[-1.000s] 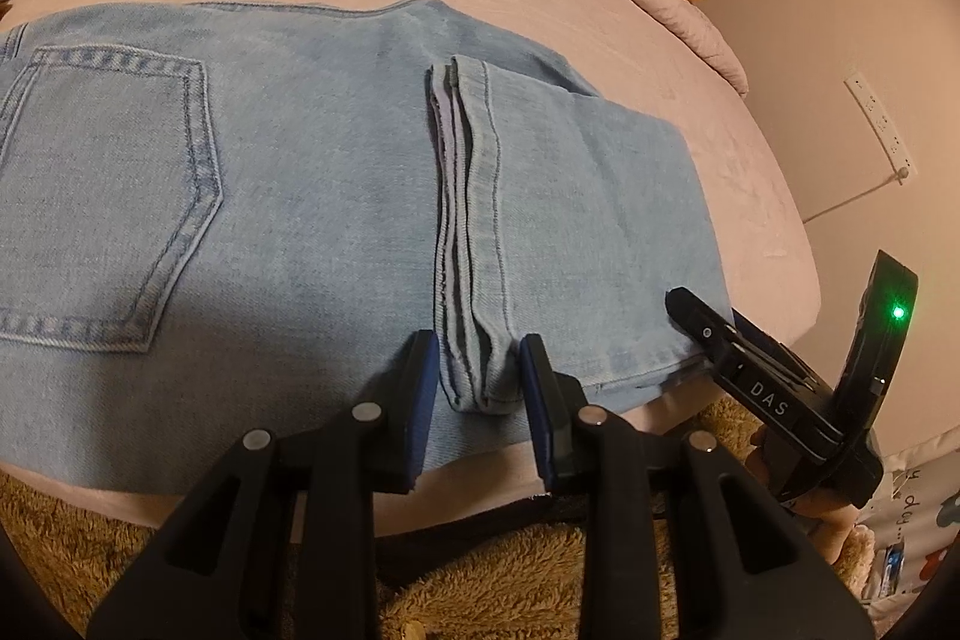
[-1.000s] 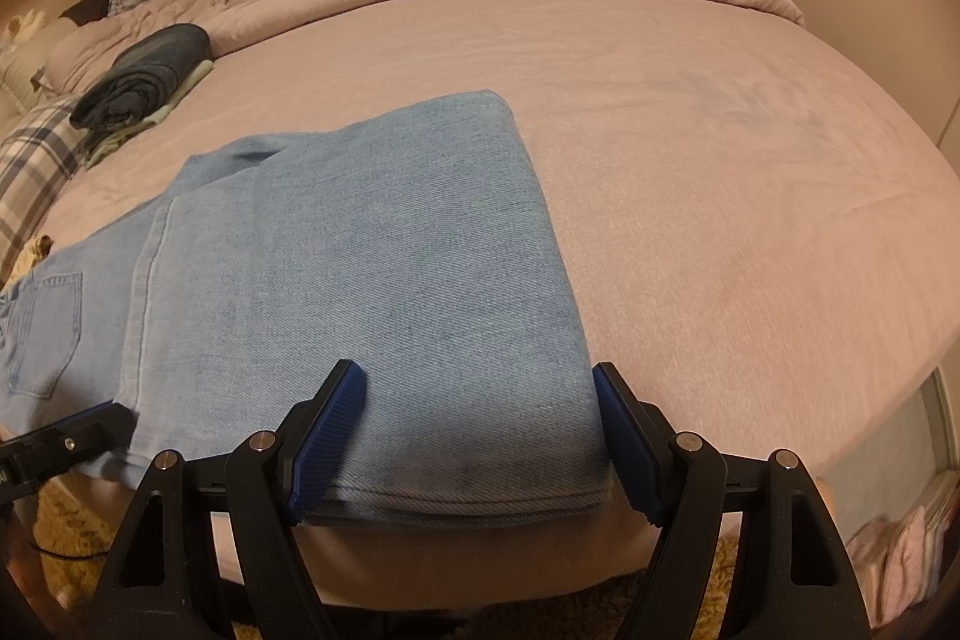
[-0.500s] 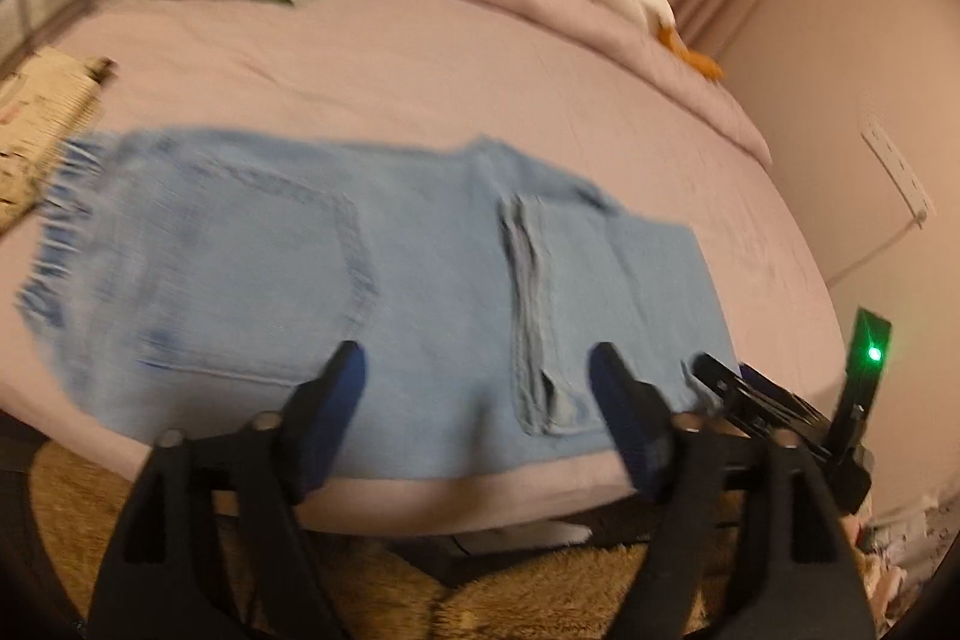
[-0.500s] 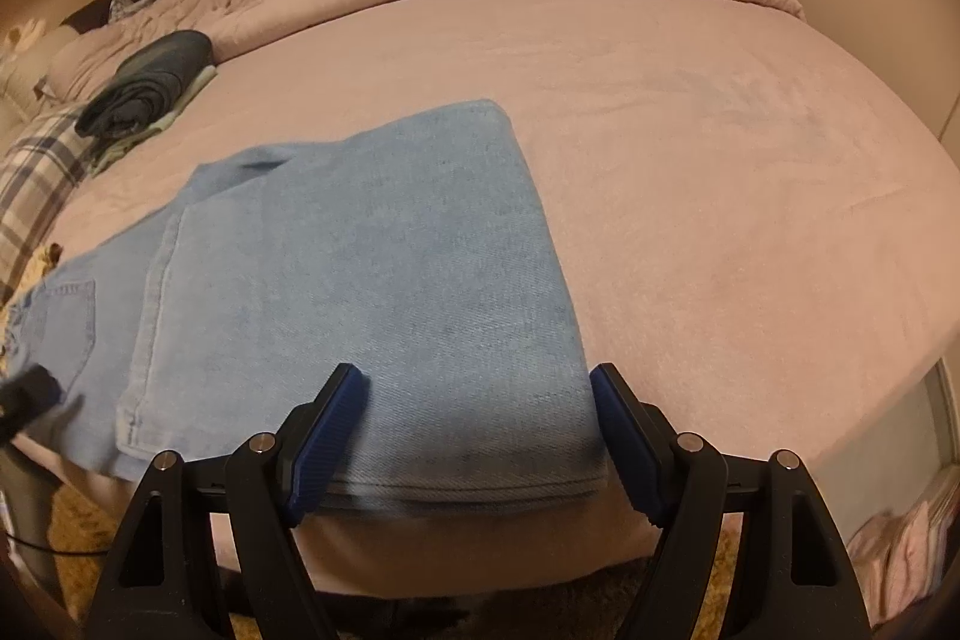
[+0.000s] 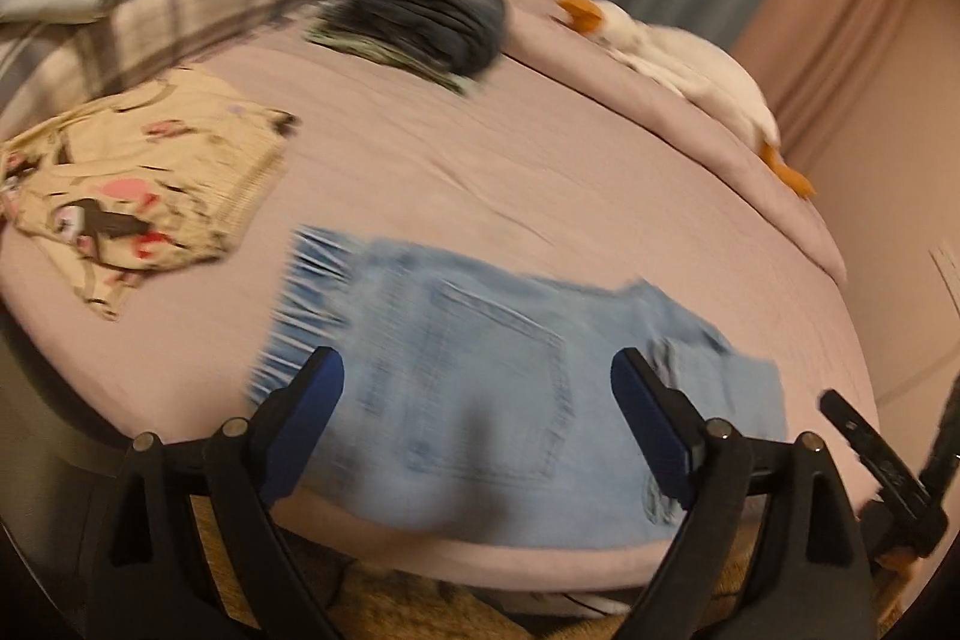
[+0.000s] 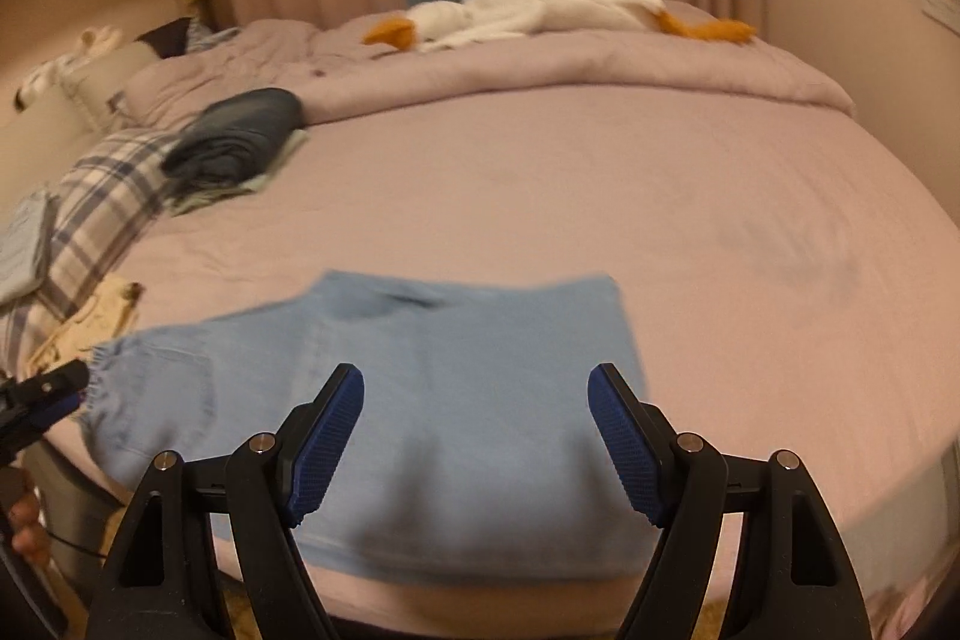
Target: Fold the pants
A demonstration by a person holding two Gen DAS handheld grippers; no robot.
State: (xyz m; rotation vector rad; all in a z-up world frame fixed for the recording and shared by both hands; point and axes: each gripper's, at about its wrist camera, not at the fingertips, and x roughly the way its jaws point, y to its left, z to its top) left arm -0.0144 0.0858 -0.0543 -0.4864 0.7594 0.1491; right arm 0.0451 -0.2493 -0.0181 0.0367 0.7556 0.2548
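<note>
Pink bed [image 5: 540,172] carries half-folded light-blue jeans [image 5: 498,388] flat for another fold; left claw [image 5: 477,424], just opened, and right claw [image 6: 477,445] hover spread, empty.

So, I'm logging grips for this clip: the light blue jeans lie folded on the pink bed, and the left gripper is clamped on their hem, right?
Not quite. In the left wrist view the left gripper is open, its jaws just spread wide, with nothing pinched. The light blue jeans do lie folded on the pink bed.

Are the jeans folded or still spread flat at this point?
Folded once: the jeans lie on the bed with the leg hems doubled back beside the back pocket.
</note>
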